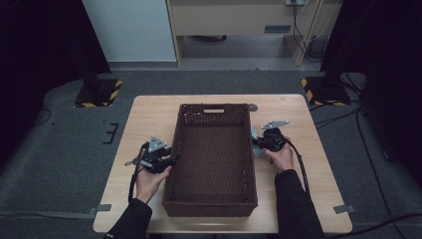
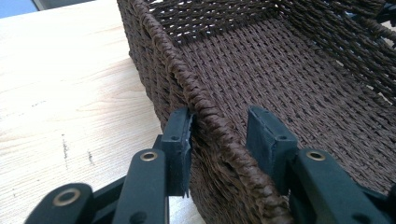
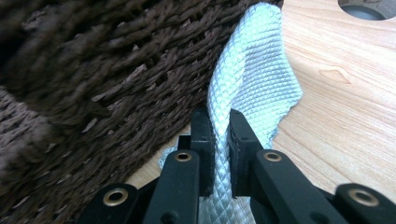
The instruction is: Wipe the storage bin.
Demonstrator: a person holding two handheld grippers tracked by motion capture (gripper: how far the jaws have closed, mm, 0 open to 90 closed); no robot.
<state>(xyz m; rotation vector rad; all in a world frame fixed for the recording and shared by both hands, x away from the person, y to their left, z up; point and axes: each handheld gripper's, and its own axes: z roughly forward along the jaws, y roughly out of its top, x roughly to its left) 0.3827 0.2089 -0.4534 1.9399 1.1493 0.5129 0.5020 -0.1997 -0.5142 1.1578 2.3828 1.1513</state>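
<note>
R gripper (image 3: 219, 140) was clamped on cloth (image 3: 261, 79) at basket's (image 1: 214, 149) 3 o'clock; L gripper (image 2: 219, 140) straddled rim at 9, jaws apart w/o pinching. Cloth could snag on weave

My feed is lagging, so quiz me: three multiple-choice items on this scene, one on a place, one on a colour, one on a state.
1. Where is the pale grey waffle-textured cloth?
A. Outside the dark brown woven rectangular basket, against its right wall
B. On the basket's floor
C. At the light wooden table's left edge

2. What colour are the gripper jaws?
A. Silver
B. Black
C. Orange

3. How does the left gripper stand?
A. Jaws clamped flat together, away from the basket
B. Holding the cloth
C. Jaws straddling the basket's rim, one outside, one inside

Answers: 1 A, the right gripper pinches the cloth beside the basket's outer wall. 2 B, both gripper views show black jaws. 3 C, the rim runs between the jaws with a gap at the inner one.
</note>
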